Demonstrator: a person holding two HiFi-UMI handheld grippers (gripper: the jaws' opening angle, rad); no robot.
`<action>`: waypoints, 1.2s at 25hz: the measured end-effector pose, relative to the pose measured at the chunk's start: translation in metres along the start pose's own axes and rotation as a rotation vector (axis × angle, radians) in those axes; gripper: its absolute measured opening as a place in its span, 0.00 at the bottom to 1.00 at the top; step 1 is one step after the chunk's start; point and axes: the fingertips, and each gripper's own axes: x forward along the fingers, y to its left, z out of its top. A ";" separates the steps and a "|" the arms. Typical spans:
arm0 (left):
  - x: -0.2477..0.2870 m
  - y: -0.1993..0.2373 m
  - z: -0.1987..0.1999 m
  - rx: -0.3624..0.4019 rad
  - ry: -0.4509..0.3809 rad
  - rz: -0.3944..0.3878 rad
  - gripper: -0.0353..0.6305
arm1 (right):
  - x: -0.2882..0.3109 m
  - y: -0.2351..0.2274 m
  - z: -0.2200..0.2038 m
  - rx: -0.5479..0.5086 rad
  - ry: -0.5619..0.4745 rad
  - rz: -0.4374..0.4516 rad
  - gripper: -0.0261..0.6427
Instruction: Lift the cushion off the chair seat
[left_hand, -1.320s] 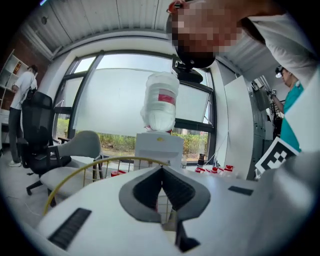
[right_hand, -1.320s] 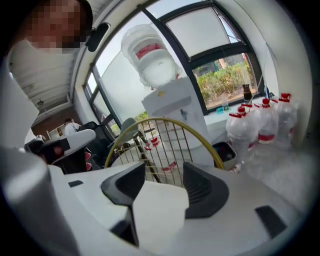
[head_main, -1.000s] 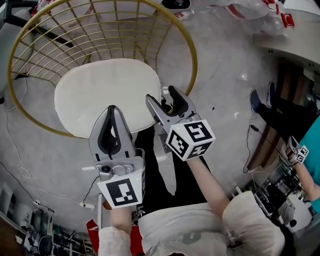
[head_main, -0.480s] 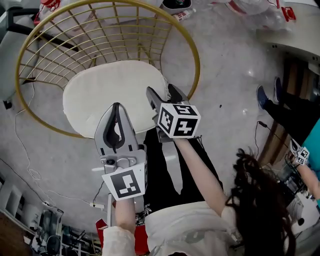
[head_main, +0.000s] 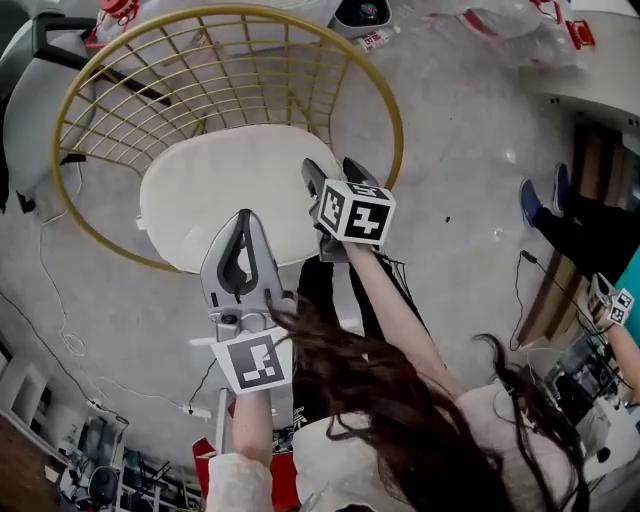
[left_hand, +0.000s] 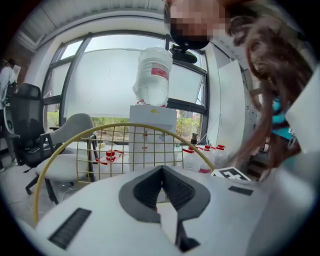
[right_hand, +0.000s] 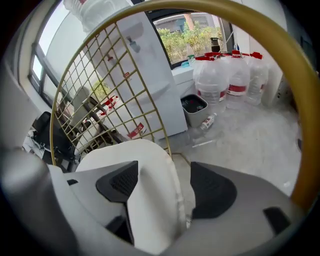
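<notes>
A white cushion (head_main: 225, 190) lies on the seat of a round gold wire chair (head_main: 396, 115). My right gripper (head_main: 335, 172) is at the cushion's right edge, open. In the right gripper view the cushion (right_hand: 147, 165) sits between the two jaws of that gripper (right_hand: 162, 187), and neither pad presses on it. My left gripper (head_main: 245, 222) is shut and empty, over the cushion's near edge. In the left gripper view its closed tips (left_hand: 162, 170) point at the chair's wire back (left_hand: 120, 129).
A water dispenser (left_hand: 151, 125) with a bottle on top stands behind the chair, and several water jugs (right_hand: 230, 75) and a small bin (right_hand: 194, 107) are next to it. Office chairs (left_hand: 30, 125) stand left. Cables (head_main: 60, 330) cross the floor. Long hair (head_main: 400, 400) covers the lower head view.
The right gripper has moved forward to the cushion's right edge. The left gripper has crept forward a little. The head has leaned in, and hair now hangs into view.
</notes>
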 end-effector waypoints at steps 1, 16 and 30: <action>0.001 0.001 0.001 -0.008 -0.001 0.006 0.07 | 0.003 -0.002 0.000 0.008 0.007 0.001 0.51; 0.007 0.027 0.005 -0.049 -0.026 0.096 0.07 | 0.023 0.002 -0.008 0.033 0.134 0.144 0.50; 0.009 0.012 0.002 -0.037 -0.022 0.079 0.07 | 0.022 0.016 -0.021 -0.108 0.282 0.205 0.41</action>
